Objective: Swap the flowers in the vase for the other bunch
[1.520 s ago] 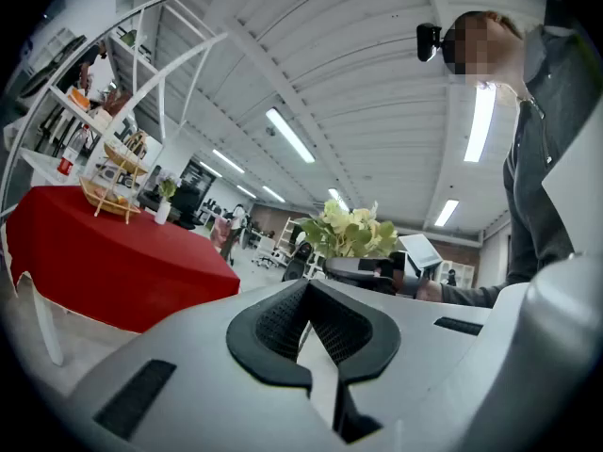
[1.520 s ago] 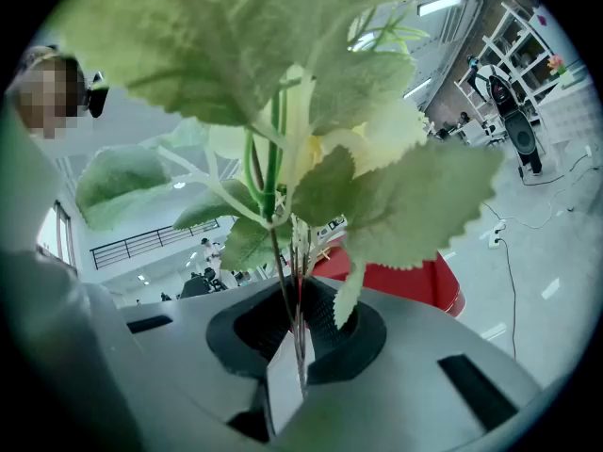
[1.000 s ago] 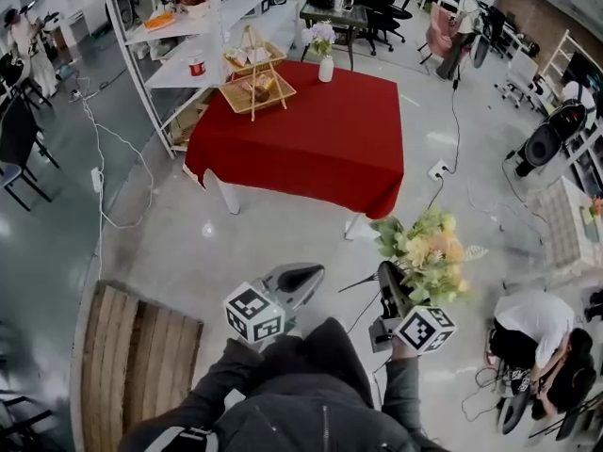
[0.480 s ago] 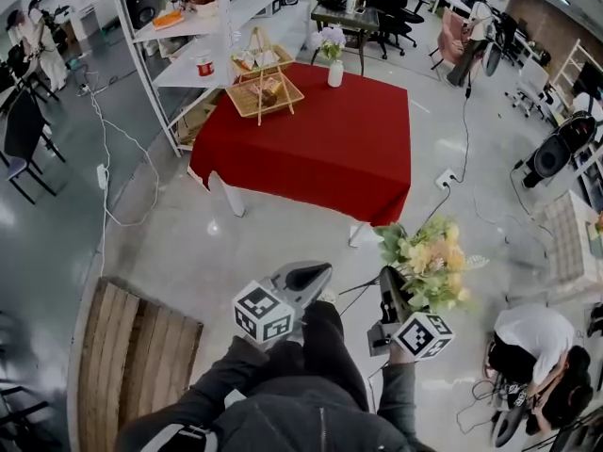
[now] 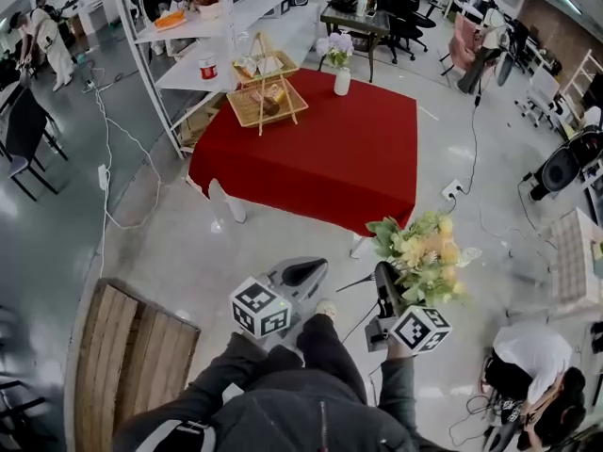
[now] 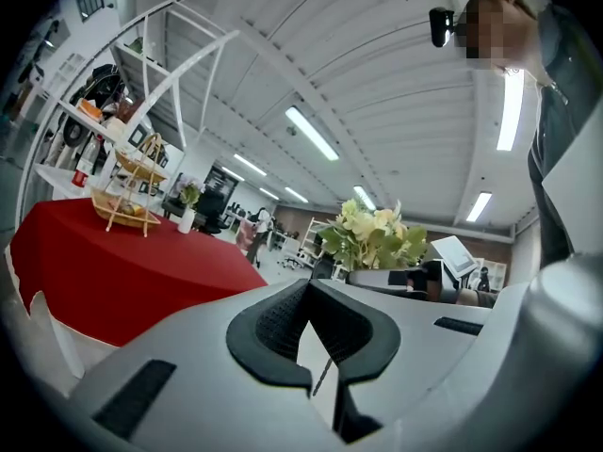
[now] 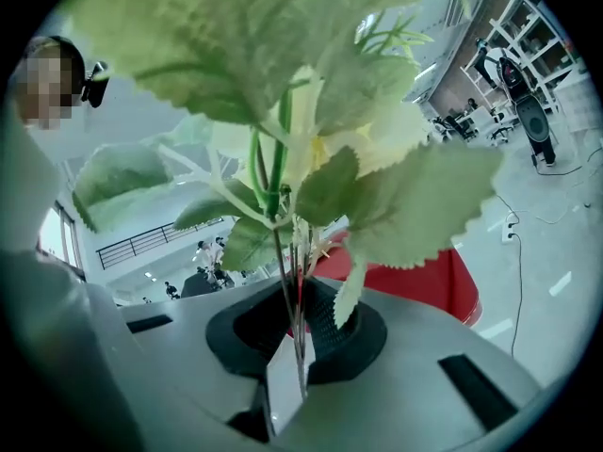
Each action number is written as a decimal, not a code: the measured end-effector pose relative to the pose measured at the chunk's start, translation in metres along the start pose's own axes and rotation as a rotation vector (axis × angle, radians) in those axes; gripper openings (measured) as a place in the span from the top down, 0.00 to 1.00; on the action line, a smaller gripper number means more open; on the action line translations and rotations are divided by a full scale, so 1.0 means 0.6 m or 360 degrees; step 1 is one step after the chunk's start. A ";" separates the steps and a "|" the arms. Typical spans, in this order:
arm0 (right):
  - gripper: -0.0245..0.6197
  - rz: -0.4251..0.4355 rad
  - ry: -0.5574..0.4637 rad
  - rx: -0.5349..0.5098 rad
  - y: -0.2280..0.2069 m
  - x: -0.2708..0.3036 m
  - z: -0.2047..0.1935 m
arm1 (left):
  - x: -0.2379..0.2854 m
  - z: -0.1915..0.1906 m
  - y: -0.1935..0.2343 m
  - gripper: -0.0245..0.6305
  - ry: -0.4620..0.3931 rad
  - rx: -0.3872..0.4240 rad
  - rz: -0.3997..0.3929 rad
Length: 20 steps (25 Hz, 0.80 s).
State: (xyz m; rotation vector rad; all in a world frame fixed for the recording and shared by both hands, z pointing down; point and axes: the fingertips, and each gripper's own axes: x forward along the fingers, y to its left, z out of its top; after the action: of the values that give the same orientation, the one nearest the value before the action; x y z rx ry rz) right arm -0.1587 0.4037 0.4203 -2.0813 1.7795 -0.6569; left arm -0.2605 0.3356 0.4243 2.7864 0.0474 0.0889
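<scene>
Right tongs (image 5: 383,273) pinch the yellow bunch (image 5: 422,255) by its stems; left tongs (image 5: 311,271) are pressed together, empty. The vase (image 5: 341,81) stands on the table (image 5: 320,158).

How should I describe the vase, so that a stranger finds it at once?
Find the red-clothed table. At its far corner stands a small white vase holding pale flowers. Its neighbour, a wicker stand, is tan and taller.

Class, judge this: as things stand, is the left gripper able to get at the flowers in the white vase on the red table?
Probably not yet. The left gripper, shut and empty, hangs short of the red table, while the white vase with its flowers stands at its far edge.
</scene>
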 end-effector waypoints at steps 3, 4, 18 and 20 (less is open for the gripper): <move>0.93 0.0014 0.0004 0.0030 -0.020 0.033 0.021 | 0.028 0.015 0.025 0.95 -0.0009 -0.0005 0.0009; 0.93 0.0015 0.0007 0.0032 -0.027 0.043 0.027 | 0.038 0.020 0.032 0.95 -0.0011 -0.0005 0.0009; 0.93 0.0073 0.0061 0.0045 -0.085 0.163 0.092 | 0.113 0.065 0.135 0.95 -0.0006 -0.0003 0.0139; 0.93 0.0089 0.0075 0.0037 -0.092 0.177 0.096 | 0.118 0.068 0.150 0.95 -0.0010 -0.0011 0.0172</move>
State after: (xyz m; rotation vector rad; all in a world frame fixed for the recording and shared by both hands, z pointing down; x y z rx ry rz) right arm -0.0693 0.3058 0.4145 -2.0092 1.8394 -0.7129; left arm -0.1850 0.2402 0.4212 2.7809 -0.1052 0.1074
